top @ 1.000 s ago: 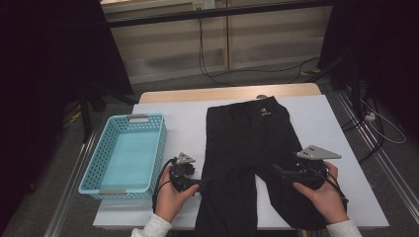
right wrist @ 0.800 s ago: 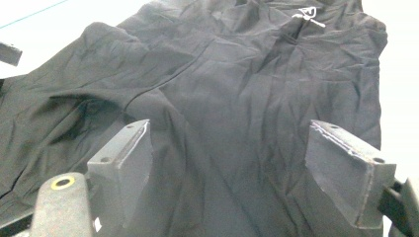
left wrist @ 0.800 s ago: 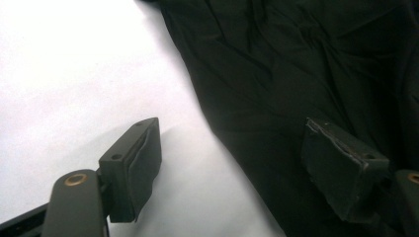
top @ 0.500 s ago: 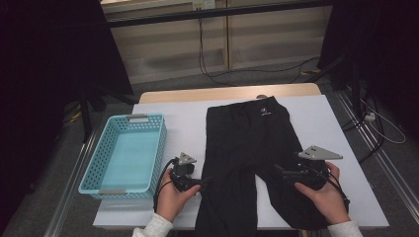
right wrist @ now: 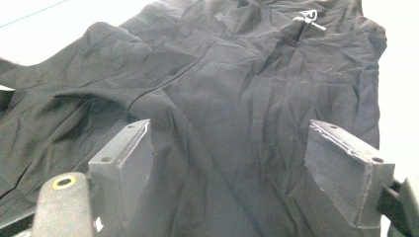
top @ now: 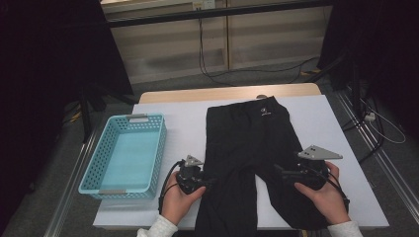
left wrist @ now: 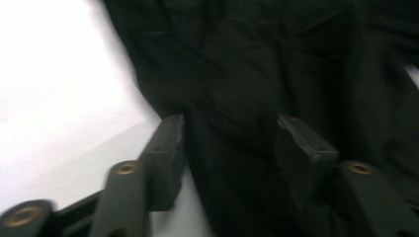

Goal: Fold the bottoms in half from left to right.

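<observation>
Black trousers (top: pixel 254 158) lie spread flat on the white desk (top: pixel 326 118), waistband at the far end, legs toward the person. The left gripper (top: pixel 205 181) sits at the outer edge of one leg — its jaws, which have just been closing, straddle a fold of cloth without yet pinching it. The right gripper (top: pixel 279 173) rests on the other leg, jaws wide apart. A blue basket (top: pixel 126 153) stands just beside the trousers.
</observation>
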